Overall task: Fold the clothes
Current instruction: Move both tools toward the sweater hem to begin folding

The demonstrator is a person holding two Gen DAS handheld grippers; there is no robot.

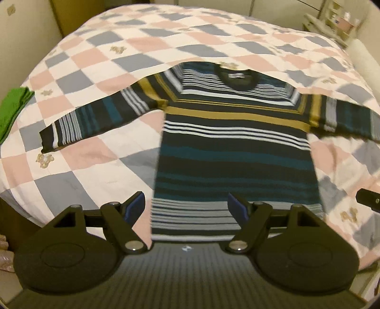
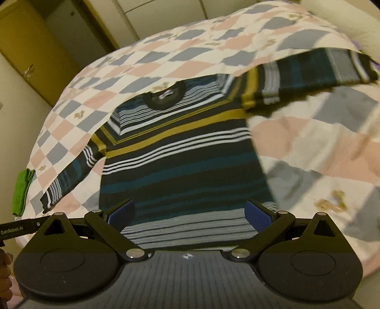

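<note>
A striped sweater (image 1: 232, 152) in black, teal, white and mustard lies flat on the bed, collar far, hem near, both sleeves spread out sideways. The right wrist view shows the same sweater (image 2: 180, 166) from slightly to the right. My left gripper (image 1: 186, 205) hangs open above the hem's left part, nothing between its blue pads (image 1: 135, 205). My right gripper (image 2: 188, 215) is open too, over the hem's middle, and its blue pads (image 2: 257, 215) hold nothing. The left sleeve cuff (image 1: 51, 136) points to the bed's left side.
The bed carries a checked quilt (image 1: 99, 59) in pink, grey and white. A folded green cloth (image 1: 11, 111) lies at its left edge, also the green cloth (image 2: 21, 190). A shelf (image 1: 337, 21) stands far right. A yellow door (image 2: 30, 52) is at the left.
</note>
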